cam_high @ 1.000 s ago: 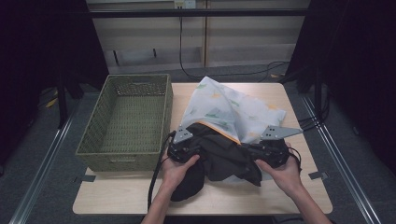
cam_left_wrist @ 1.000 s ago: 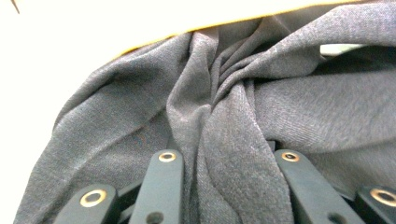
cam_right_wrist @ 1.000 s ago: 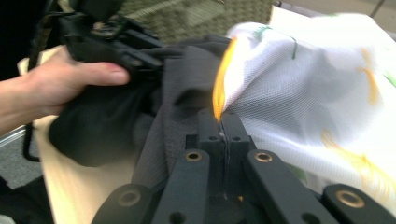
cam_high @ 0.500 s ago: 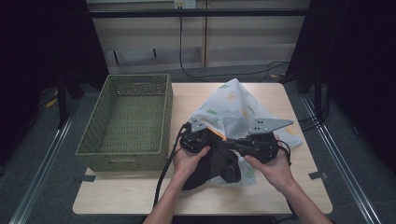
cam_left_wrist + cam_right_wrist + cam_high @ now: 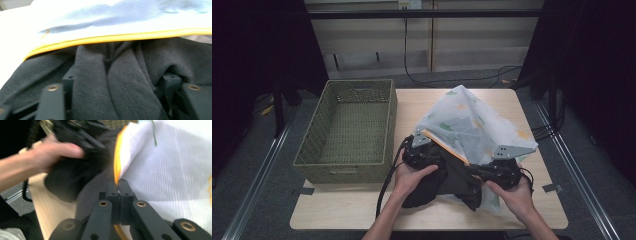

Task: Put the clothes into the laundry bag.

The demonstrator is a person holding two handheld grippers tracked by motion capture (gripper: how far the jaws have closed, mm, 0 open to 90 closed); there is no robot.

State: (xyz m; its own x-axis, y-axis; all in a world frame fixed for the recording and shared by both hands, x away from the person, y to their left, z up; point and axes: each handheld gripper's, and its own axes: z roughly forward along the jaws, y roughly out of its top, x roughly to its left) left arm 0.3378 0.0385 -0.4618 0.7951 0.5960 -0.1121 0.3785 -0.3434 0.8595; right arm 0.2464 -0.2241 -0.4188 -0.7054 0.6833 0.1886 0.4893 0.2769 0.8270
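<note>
A white mesh bag (image 5: 472, 125) with an orange rim (image 5: 117, 162) lies on the table, and a dark garment (image 5: 447, 182) sits half inside its mouth. My left gripper (image 5: 439, 159) pushes into that mouth. Its jaws have just been opening and now stand apart, with folds of the dark garment (image 5: 125, 87) bunched between them under the orange rim (image 5: 112, 38). My right gripper (image 5: 476, 171) is shut on the orange rim (image 5: 447, 147), and in the right gripper view (image 5: 118, 190) the jaws meet flat on that trim. The white mesh (image 5: 170, 170) spreads to its right.
A green woven basket (image 5: 347, 125) stands at the left of the wooden table (image 5: 362, 210), close beside my left hand. The other hand (image 5: 45, 155) and its gripper (image 5: 75, 132) show past the dark cloth (image 5: 67, 182). Cables trail off the table's near edge.
The two hands came together half a second ago. Since then the right gripper has pulled right and toward the person, taking the bag's rim with it. The left hand has edged slightly right.
</note>
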